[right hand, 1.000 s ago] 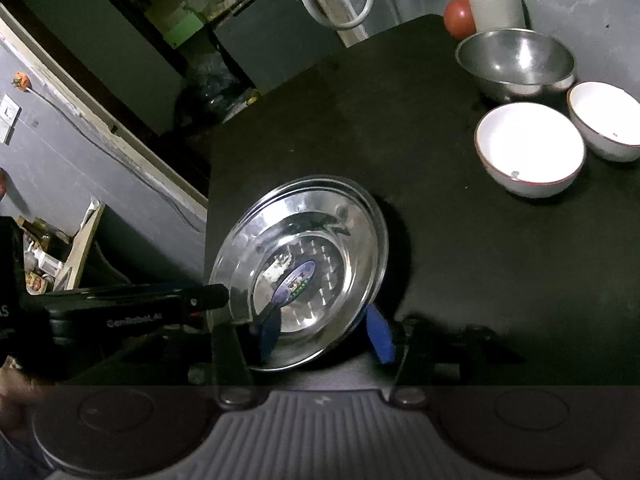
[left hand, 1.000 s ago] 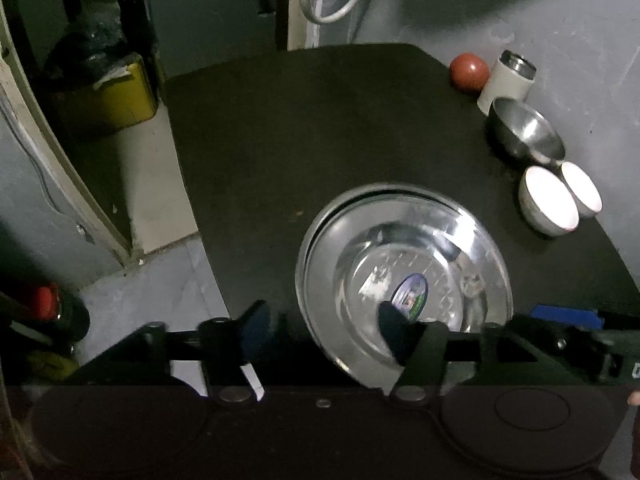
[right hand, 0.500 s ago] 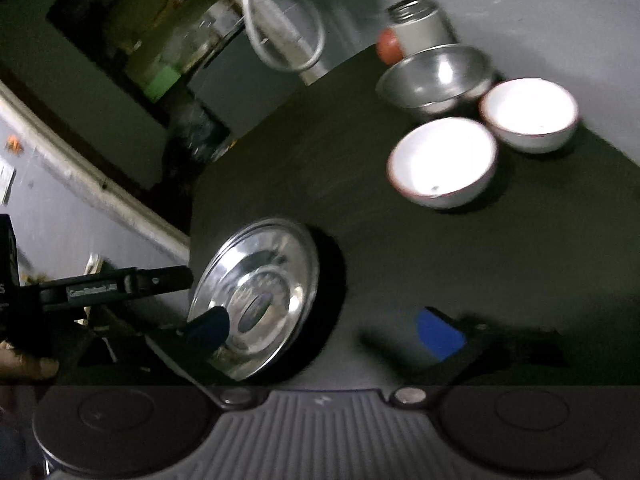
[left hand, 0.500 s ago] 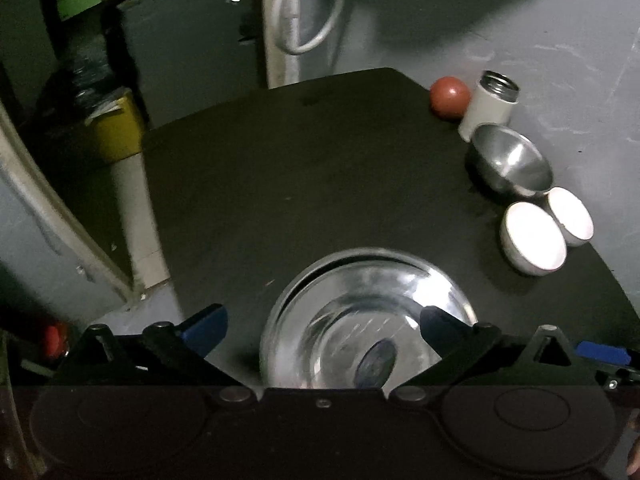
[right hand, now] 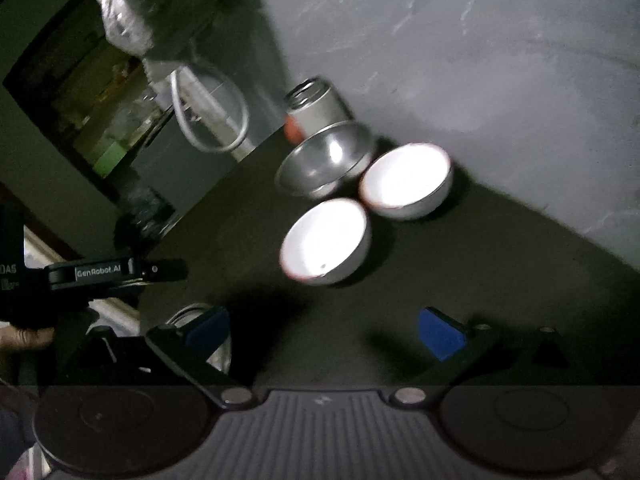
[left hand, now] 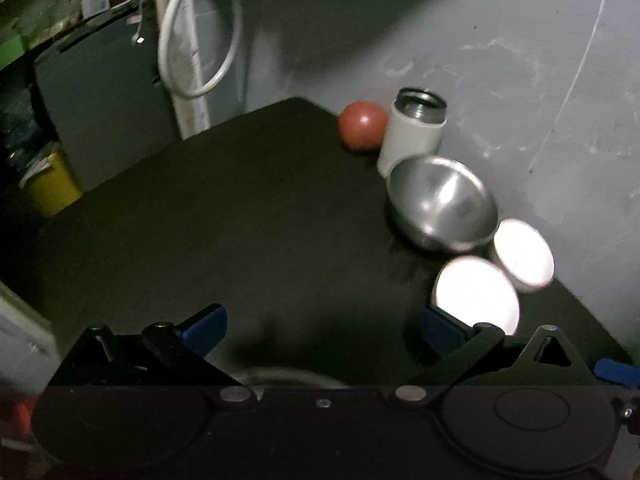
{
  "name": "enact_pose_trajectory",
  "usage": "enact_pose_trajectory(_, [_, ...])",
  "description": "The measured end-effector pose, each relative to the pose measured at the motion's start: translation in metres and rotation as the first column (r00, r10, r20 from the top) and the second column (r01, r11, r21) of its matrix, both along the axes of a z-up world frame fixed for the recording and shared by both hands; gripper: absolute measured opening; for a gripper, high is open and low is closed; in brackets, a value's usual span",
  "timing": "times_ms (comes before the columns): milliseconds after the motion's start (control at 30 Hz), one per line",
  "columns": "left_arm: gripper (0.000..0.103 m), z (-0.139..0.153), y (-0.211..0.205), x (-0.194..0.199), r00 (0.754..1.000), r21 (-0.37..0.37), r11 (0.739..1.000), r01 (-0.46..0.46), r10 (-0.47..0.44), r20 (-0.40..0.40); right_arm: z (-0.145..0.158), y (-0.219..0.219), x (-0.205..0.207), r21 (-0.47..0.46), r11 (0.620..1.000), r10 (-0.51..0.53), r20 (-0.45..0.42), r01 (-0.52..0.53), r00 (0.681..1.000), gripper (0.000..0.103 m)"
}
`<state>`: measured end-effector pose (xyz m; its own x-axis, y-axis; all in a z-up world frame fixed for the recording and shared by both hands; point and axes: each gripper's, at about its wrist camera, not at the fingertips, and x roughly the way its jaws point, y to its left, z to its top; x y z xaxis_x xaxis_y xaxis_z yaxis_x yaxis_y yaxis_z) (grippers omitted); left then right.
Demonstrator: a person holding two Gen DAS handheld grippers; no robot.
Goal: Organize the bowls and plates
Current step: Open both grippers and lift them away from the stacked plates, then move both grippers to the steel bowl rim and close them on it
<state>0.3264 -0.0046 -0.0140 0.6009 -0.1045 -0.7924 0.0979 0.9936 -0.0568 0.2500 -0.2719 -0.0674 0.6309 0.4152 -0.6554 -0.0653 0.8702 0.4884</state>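
1. The left gripper, black with blue pads, has its jaws spread wide apart with nothing between them, only bare dark tabletop
2. The right gripper likewise stands wide apart and empty
3. A sliver of the round steel plate shows at the near table edge, just under the left gripper's body, touched by neither pad
4. A shiny steel bowl sits by the grey wall; two white bowls with red rims, the nearer white bowl and the farther white bowl, lie just beside it
5. Behind them stand a white open-topped canister and a red ball
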Motion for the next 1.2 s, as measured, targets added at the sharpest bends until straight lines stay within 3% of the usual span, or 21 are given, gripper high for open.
enact_pose_trajectory(300, [0.102, -0.007, -0.018, 0.056, 0.998, -0.053, 0.998, 0.043, -0.040, 0.053, 0.001, -0.006, 0.042, -0.042, 0.997, -0.067, 0.053, 0.069, 0.996, 0.103])
enact_pose_trajectory(533, [0.102, -0.027, -0.020, 0.094, 1.000, -0.096, 0.995, -0.015, 0.018, 0.022, 0.003, 0.007, 0.094, -0.095, 0.994, -0.041, 0.139, 0.054, 0.989, 0.102])
enact_pose_trajectory(700, [0.102, -0.039, -0.024, 0.101, 0.999, -0.113, 0.993, -0.035, 0.035, -0.005, 0.001, 0.010, 0.131, -0.077, 0.994, -0.058, 0.159, 0.071, 0.986, 0.093])
enact_pose_trajectory(933, [0.102, -0.050, -0.031, 0.108, 0.997, -0.059, 0.996, -0.071, 0.070, -0.030, -0.010, 0.014, 0.160, -0.094, 0.989, -0.102, 0.140, 0.116, 0.985, 0.078])
enact_pose_trajectory(1133, [0.089, -0.056, -0.032, 0.112, 0.996, -0.090, 0.993, -0.079, 0.074, -0.058, -0.021, 0.025, 0.177, -0.158, 0.979, -0.112, 0.100, 0.127, 0.989, 0.056])
enact_pose_trajectory(1200, [0.080, -0.058, -0.033, 0.115, 0.994, -0.098, 0.991, -0.090, 0.083, -0.074, -0.025, 0.029, 0.182, -0.179, 0.976, -0.110, 0.080, 0.123, 0.991, 0.050])
